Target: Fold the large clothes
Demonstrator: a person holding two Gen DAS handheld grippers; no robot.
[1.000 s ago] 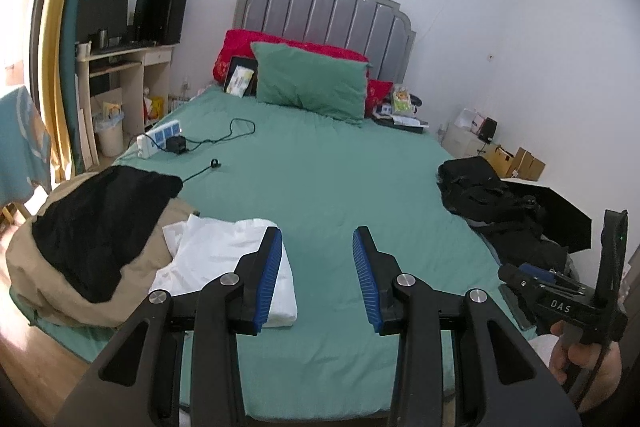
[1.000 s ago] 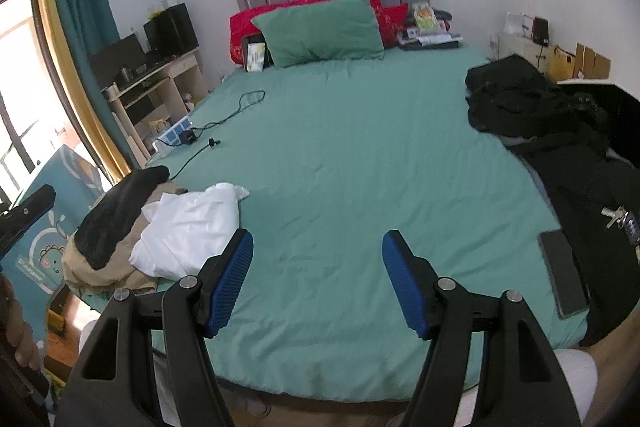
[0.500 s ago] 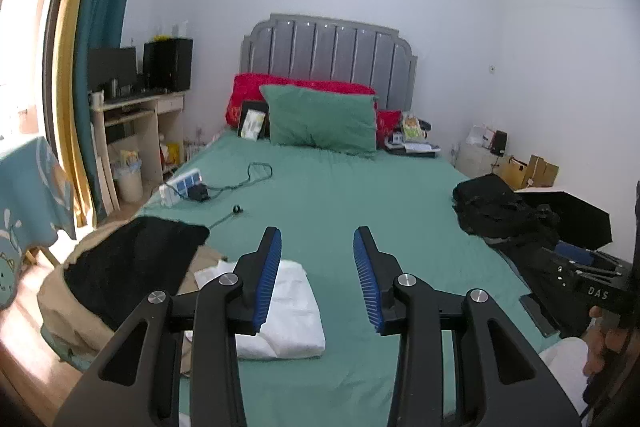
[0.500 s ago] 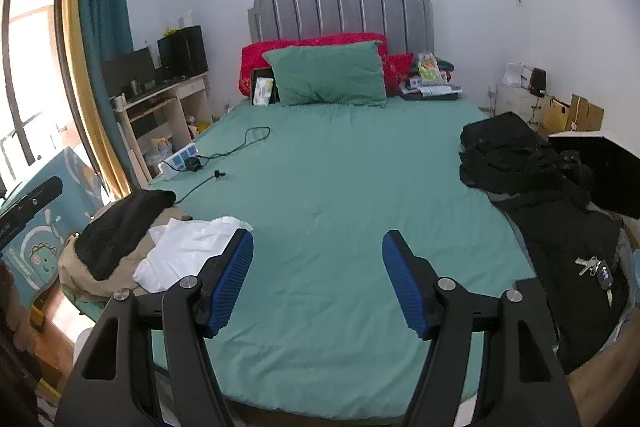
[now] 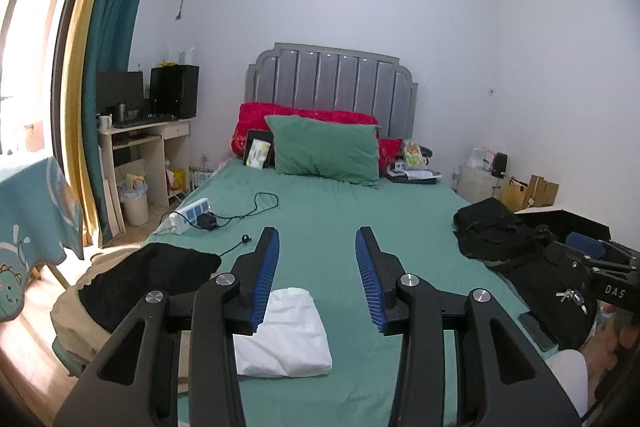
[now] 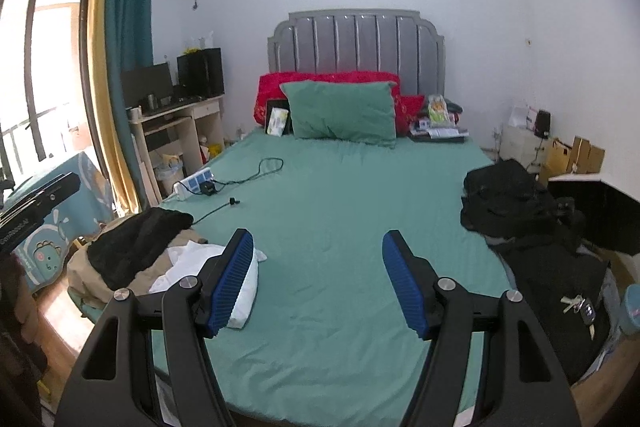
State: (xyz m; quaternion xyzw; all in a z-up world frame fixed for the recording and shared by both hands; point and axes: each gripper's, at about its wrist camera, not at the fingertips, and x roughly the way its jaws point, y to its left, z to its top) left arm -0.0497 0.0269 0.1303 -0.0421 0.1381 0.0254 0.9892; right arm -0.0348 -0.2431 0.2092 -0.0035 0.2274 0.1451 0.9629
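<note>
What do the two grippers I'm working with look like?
Both are alike: the left gripper and the right gripper each have glossy black angular arms with triangular cut-outs, silver round bolts at the joints, and ribbed blue pads lining the jaws. In the left wrist view the right gripper's black body carries white letters "DAS". No cables or sleeves show.

Smooth matt green cloth bed sheet (image 5: 328, 227), soft white cloth garment (image 5: 288, 335), padded grey headboard (image 5: 332, 83), ribbed blue gripper pads (image 5: 266, 279)

Beige garment (image 5: 70, 311) under black cloth (image 5: 140, 279)
</note>
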